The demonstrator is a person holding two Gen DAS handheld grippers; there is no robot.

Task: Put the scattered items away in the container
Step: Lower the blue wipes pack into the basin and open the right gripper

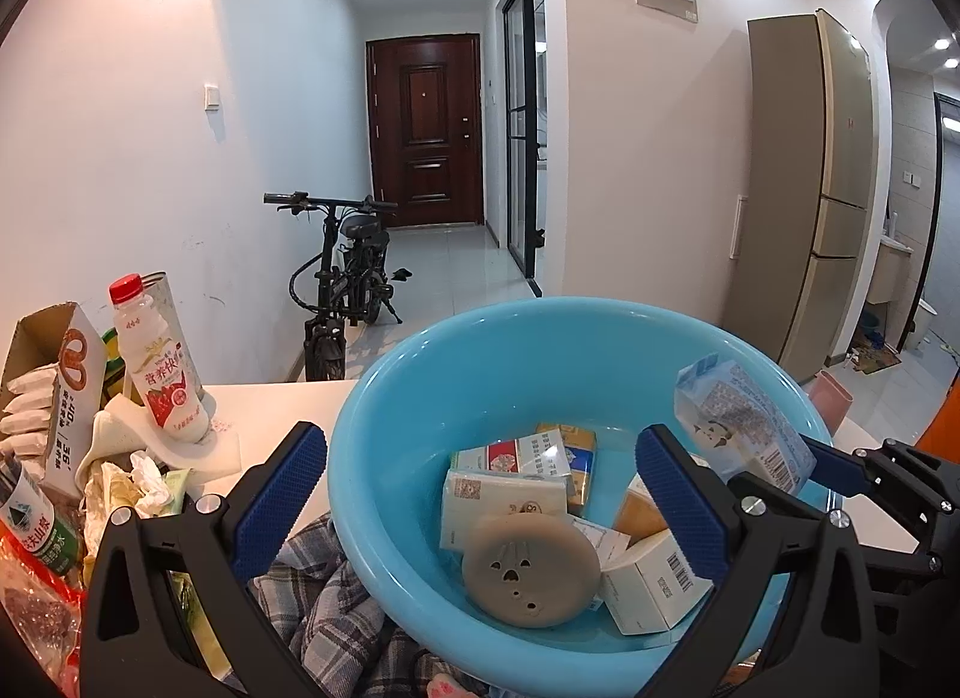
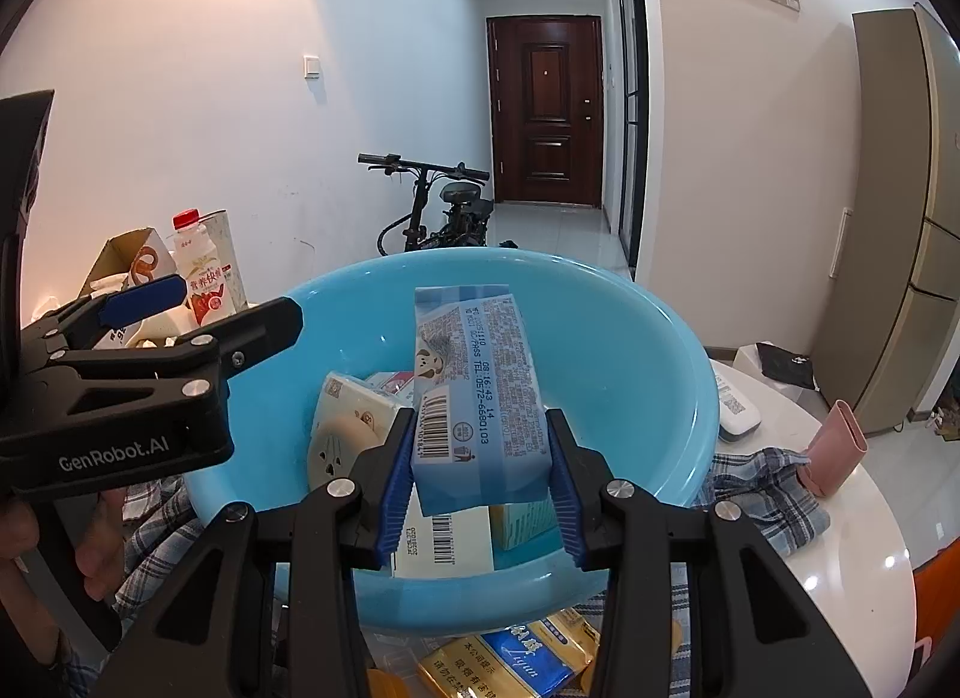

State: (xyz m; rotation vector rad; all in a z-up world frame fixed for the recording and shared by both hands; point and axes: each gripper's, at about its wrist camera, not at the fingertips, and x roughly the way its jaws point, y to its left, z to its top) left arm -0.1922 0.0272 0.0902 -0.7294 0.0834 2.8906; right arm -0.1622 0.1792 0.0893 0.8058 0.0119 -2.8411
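i'm holding the pack (image 2: 480, 392) clamped in the right tongs (image 2: 483, 488) at frame centre over the basin (image 2: 660, 350); i should lower before releasing. left tongs (image 1: 480, 494) are gaping apart.

Both wrist views close over blue basin (image 1: 384, 398) (image 2: 660, 350), facing hallway door (image 1: 426, 128) (image 2: 546, 110), seemingly side-by-side.

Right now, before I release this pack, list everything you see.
Basin: one, light blue, on table.
Tissue pack: one, pale blue, held above basin.
Boxes and packets: several, inside basin.
Round disc: one, grey, inside basin.
Milk bottle: one, white with red cap, left of basin.
Plaid cloth: one, blue-grey, under basin.
Left gripper: open, over basin's near rim.
Right gripper: shut on pack.
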